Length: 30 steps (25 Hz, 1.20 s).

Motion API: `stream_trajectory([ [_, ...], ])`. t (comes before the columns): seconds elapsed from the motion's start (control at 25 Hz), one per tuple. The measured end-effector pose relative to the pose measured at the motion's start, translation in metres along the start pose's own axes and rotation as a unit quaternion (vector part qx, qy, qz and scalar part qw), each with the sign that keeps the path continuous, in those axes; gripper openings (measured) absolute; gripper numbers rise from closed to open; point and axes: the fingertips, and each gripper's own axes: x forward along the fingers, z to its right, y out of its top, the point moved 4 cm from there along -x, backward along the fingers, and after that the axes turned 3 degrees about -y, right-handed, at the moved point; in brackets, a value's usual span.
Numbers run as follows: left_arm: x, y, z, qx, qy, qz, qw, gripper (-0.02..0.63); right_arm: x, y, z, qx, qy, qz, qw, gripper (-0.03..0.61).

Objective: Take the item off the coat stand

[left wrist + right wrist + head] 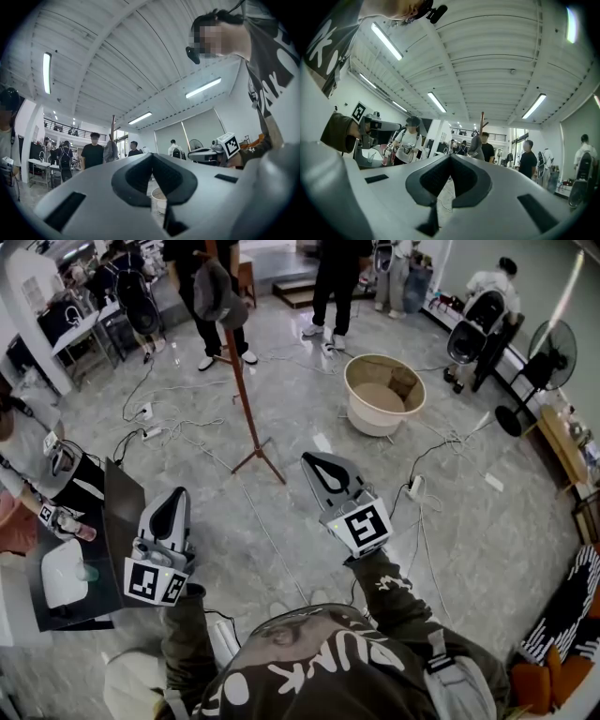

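A brown wooden coat stand (246, 390) rises from the grey floor ahead of me, with a grey cap (217, 293) hanging near its top. The stand (482, 123) and its grey cap (476, 146) also show in the right gripper view, and the cap (110, 151) shows far off in the left gripper view. My left gripper (172, 511) is low on the left, jaws together and empty. My right gripper (322, 469) points toward the stand's feet, shut with nothing in it. Both are well short of the cap.
A round beige tub (382, 393) stands on the floor to the right of the stand. Cables and power strips (148, 412) trail over the floor. Several people stand behind the stand. A dark table (89, 559) is at my left, a fan (548, 357) at far right.
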Motion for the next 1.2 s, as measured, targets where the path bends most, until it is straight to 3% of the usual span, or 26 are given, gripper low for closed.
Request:
stream_trajectory([
  [0.32, -0.001, -0.001, 0.001, 0.001, -0.001, 0.000, 1.0000, 0.005, 0.000, 0.002, -0.002, 0.008, 0.005, 0.017, 1.000, 0.020],
  [0.36, -0.001, -0.001, 0.001, 0.001, 0.000, 0.001, 1.0000, 0.005, 0.000, 0.001, -0.004, 0.014, 0.016, 0.015, 1.000, 0.108],
  [0.4, -0.001, -0.001, 0.001, 0.001, 0.000, 0.001, 1.0000, 0.005, 0.002, 0.000, -0.006, 0.020, 0.029, 0.011, 0.999, 0.260],
  [0.52, 0.000, -0.003, 0.001, 0.001, 0.000, 0.000, 1.0000, 0.005, 0.005, -0.004, -0.010, 0.024, 0.054, 0.012, 0.998, 0.420],
  [0.6, 0.001, -0.004, 0.002, 0.000, -0.001, -0.001, 1.0000, 0.005, 0.005, -0.007, -0.012, 0.026, 0.063, 0.009, 0.998, 0.479],
  [0.84, 0.006, -0.003, 0.003, 0.000, -0.001, -0.004, 1.0000, 0.005, 0.004, -0.009, -0.007, 0.033, 0.064, 0.006, 0.997, 0.534],
  [1.2, 0.028, -0.006, 0.020, 0.008, 0.009, -0.009, 0.9999, 0.005, -0.003, -0.018, 0.022, 0.030, 0.065, 0.009, 0.997, 0.540],
])
